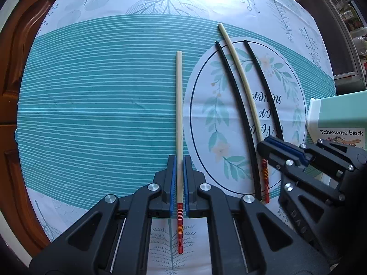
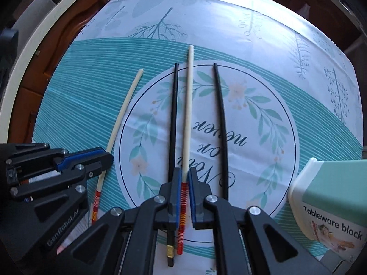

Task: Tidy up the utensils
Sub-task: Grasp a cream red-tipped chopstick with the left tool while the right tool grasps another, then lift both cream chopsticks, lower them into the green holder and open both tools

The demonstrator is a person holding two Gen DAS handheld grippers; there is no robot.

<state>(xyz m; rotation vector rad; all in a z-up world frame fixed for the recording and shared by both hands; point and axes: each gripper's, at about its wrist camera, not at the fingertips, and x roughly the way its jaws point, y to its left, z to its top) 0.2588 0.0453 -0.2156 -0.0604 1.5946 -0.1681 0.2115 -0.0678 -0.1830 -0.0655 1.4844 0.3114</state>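
My left hand-held gripper [image 1: 179, 181] stands narrow around the left cream chopstick [image 1: 179, 123], blue pads [image 1: 173, 183] close on either side; whether they actually press the stick I cannot tell. Its red-banded end runs back between the fingers. My right hand-held gripper [image 2: 183, 197] is likewise narrow about the second cream chopstick [image 2: 188, 105] at its red-banded part, contact equally unclear. That stick lies on the worktop [image 1: 91, 105] between two black chopsticks [image 2: 172, 119], one per side (the left one's brass-tipped end passes under the gripper body and is partly hidden). At the right edge, the box marked "Tableware block" [image 2: 332, 226] is cut off by the frame. All four sticks lie on the cloth's printed wreath or just beside it.
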